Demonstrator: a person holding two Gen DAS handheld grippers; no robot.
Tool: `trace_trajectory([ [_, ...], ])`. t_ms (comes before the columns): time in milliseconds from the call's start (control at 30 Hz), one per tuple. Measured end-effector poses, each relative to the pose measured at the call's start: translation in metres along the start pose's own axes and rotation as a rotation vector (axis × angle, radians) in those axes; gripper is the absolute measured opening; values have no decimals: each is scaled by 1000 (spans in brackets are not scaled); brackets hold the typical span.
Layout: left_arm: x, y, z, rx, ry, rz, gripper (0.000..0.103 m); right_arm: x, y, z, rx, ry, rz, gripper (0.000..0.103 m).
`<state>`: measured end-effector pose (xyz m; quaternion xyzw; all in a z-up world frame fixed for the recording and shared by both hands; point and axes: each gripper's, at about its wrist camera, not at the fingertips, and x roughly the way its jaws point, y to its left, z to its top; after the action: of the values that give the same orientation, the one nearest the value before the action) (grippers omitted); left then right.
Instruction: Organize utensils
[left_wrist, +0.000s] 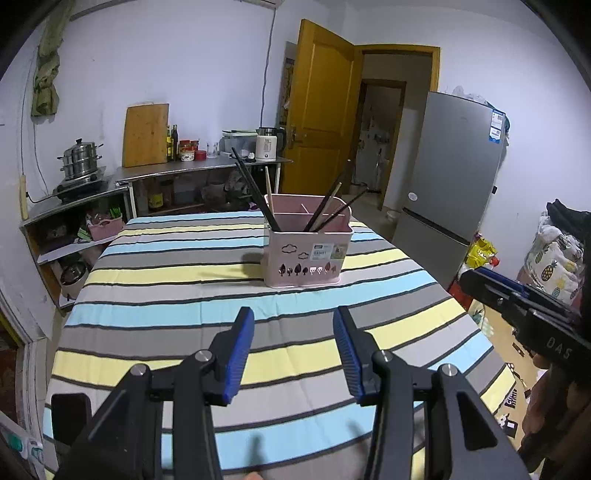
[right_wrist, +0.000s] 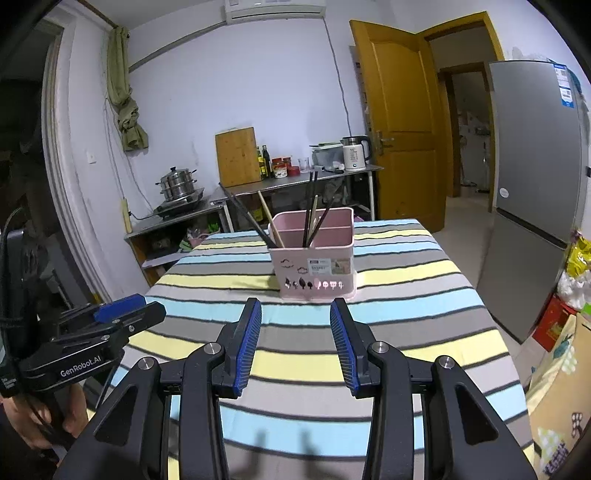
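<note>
A pink utensil holder (left_wrist: 308, 254) stands on the striped tablecloth (left_wrist: 177, 295); it also shows in the right wrist view (right_wrist: 314, 264). Several chopsticks (left_wrist: 255, 192) lean in its compartments, dark ones and pale wooden ones (right_wrist: 271, 221). My left gripper (left_wrist: 293, 321) is open and empty above the cloth, short of the holder. My right gripper (right_wrist: 295, 314) is open and empty, also short of the holder. The right gripper shows at the right edge of the left wrist view (left_wrist: 517, 306); the left gripper shows at the left of the right wrist view (right_wrist: 110, 325).
A dark phone-like object (left_wrist: 70, 413) lies at the table's near left corner. A steel counter (left_wrist: 199, 170) with a cutting board, bottles and a kettle stands behind. A steamer pot (left_wrist: 79, 160) sits left. A fridge (left_wrist: 450, 184) and bags stand right.
</note>
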<state>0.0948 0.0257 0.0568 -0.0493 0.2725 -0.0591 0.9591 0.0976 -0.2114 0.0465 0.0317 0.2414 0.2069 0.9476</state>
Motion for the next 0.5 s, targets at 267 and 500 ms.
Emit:
trace_trajectory([
  [267,-13,-1,-19,7,-41,18,47,-7,11,-25,-1,6,-16,40],
  [500,-10,-4,-29,8,-47,18,47,-10,17,-40,-17,-8,-38,40],
])
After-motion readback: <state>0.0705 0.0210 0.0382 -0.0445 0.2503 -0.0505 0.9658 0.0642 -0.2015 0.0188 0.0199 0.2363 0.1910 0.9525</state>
